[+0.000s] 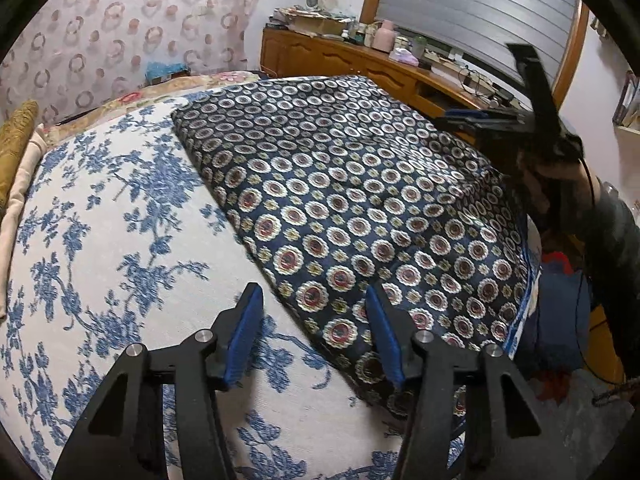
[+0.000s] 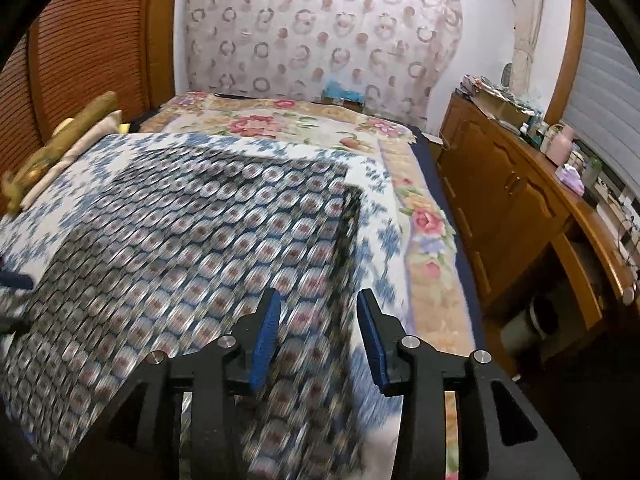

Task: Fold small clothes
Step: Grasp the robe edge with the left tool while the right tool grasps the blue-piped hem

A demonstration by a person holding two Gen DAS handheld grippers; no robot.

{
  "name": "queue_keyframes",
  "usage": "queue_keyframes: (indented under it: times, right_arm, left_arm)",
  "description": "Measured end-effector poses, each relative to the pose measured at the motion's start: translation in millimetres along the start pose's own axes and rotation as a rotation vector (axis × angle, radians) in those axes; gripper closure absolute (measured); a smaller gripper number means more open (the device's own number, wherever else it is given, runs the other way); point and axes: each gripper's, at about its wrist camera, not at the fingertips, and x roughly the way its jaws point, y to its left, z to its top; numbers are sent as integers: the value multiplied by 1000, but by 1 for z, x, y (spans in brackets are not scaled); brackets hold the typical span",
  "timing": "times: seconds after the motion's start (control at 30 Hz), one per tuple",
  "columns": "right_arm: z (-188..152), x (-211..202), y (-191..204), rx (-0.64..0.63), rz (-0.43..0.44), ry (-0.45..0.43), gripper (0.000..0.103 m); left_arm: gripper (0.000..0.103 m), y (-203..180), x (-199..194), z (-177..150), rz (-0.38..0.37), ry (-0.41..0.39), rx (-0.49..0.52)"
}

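**Ana:** Both grippers are empty just now. Left gripper [image 1: 314, 334] hangs over the near edge of the dark patterned cloth [image 1: 352, 216], its blue pads [image 1: 244, 336] spread apart with nothing between them: one pad over the white-and-blue bedspread [image 1: 120, 240], the other over the cloth's rim.

**Ben:** And the right gripper [image 2: 318, 336]?

**Ana:** Also spread, nothing pinched. It sits above the cloth's right side, close to the folded edge that runs away toward the far corner. That view is smeared, so I can't say for sure whether it hovers or brushes the fabric.

**Ben:** Where does the cloth lie?

**Ana:** Flat on the bedspread, on the near right part of the bed, already looking doubled over, with a thick straight edge on its left side. The wooden dresser [image 1: 360, 60] stands well apart on the right.

**Ben:** So what makes the next fold go well?

**Ana:** I'd say take two corners of the same edge, one per gripper, and catch every layer, not just the top one. Come in low, slide the lower pad under the rim, then close firmly.

**Ben:** Risks?

**Ana:** Grabbing the bedspread along with it, since the cloth lies flush on it. Lifting unevenly is another; the fabric seems thin and slippery, so I'd expect it to skew. Raise both hands together, carry across, and lay edge on edge before letting go.
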Motion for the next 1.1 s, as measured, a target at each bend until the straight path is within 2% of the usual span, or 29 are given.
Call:
queue_keyframes:
  times: [0.13,0.3,0.37,0.43,0.5,0.57,0.77,0.97,1.1]
  right_arm:
    - [-28,-26,4,11,11,-7,59]
    - [-48,-51,13,8,47,-2,59]
    - [-53,-61,18,4,67,-6,59]
    - [-56,-67,23,3,96,-11,59]
    - [-58,-72,28,-2,118,-12,58]
    - [-59,-77,37,-15,140,-12,52]
    - [-62,-98,60,-51,198,-17,52]
    - [-71,-125,79,-87,243,-25,50]
    - [-77,-136,85,-127,257,-15,50]
  left_arm:
    - [50,-6,2,-3,0,17,17]
    - [58,-10,0,-5,-9,32,19]
    - [66,-11,-1,-6,-10,37,21]
    - [93,-13,-1,-7,-26,46,22]
    - [99,-13,-3,-5,-41,37,18]
    - [100,-14,-9,1,-56,10,15]
    - [100,-18,-25,36,-62,-78,19]
    - [100,-13,-14,65,-44,-88,16]
    - [100,-7,-3,73,-31,-76,6]
